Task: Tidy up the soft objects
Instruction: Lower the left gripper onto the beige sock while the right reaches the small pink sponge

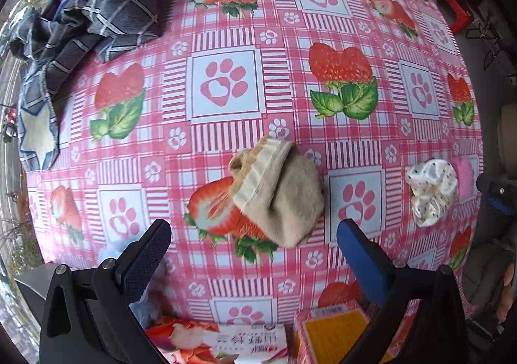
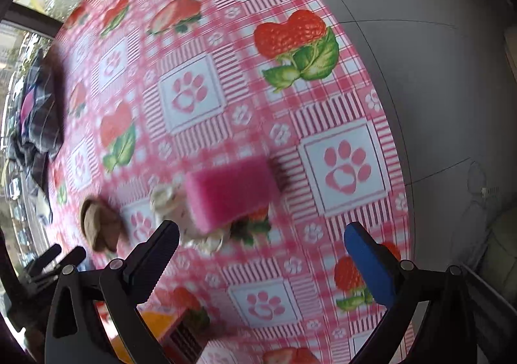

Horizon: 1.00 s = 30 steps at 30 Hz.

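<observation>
Left wrist view: the sock (image 1: 281, 192) lies on the bench (image 1: 226, 24), just ahead of the left tongs (image 1: 253, 236), which are spread wide and empty. It runs from far-left to near-right. The right tongs (image 2: 261, 233) are spread too, facing the pink sponge (image 2: 231, 192). Only the right view shows the sponge sitting on the white cloth (image 2: 168, 199).

Both wrist fisheyes look down close at the tablecloth (image 1: 226, 8), sharing the beige sock (image 1: 284, 192).
</observation>
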{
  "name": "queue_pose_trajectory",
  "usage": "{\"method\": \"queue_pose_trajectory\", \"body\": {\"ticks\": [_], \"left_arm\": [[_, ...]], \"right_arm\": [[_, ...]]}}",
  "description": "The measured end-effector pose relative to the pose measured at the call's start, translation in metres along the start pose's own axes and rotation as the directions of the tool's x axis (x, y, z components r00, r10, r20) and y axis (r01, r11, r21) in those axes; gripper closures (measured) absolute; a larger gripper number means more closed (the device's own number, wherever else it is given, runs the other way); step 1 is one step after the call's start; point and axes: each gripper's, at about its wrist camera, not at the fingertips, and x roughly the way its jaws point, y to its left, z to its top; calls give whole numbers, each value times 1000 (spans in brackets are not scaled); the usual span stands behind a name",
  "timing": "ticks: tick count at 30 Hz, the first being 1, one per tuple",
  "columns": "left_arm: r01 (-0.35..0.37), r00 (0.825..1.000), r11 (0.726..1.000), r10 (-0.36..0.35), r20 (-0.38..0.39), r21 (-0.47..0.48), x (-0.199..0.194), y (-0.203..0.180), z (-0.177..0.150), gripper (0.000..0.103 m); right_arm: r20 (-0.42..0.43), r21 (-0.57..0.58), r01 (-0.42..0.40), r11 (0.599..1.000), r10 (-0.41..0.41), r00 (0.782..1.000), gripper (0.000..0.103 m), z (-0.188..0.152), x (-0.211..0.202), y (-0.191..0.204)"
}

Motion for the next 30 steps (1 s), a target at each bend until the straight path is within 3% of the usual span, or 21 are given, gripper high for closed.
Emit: {"method": "queue_pose_trajectory", "body": {"ticks": [4, 6, 12, 16, 20, 22, 25, 30], "left_arm": [[-14, 1000, 1000, 14, -22, -4, 16, -6, 10, 0], [-25, 999, 1000, 25, -34, -7, 24, -8, 13, 0], [-53, 997, 999, 52, -52, -11, 41, -17, 18, 0], [-61, 997, 998, 61, -41, -1, 44, -27, 20, 0], [-87, 995, 996, 88, -38, 30, 49, -39, 23, 0], [-84, 995, 996, 85, -47, 27, 52, -41, 24, 0], [-86, 995, 996, 87, -49, 19, 52, -44, 24, 0], [-84, 995, 996, 84, -49, 18, 57, -42, 23, 0]], "right_arm": [[-42, -10, -11, 1000, 11, 999, 0, 17, 27, 2], [-82, -32, 21, 999, -24, 996, 0, 17, 41, 2], [-153, -3, 89, 996, -88, 984, 0, -17, 49, -33], [-101, 44, 44, 998, -39, 994, 0, -30, 32, -57], [-49, 120, -11, 993, 17, 999, 0, -18, 22, -63], [-32, 69, 31, 997, -29, 999, 0, -8, 22, -54], [-6, -138, 130, 982, -132, 991, 0, 0, 24, -29], [13, -419, 216, 882, -232, 973, 0, -17, 40, 1]]}}
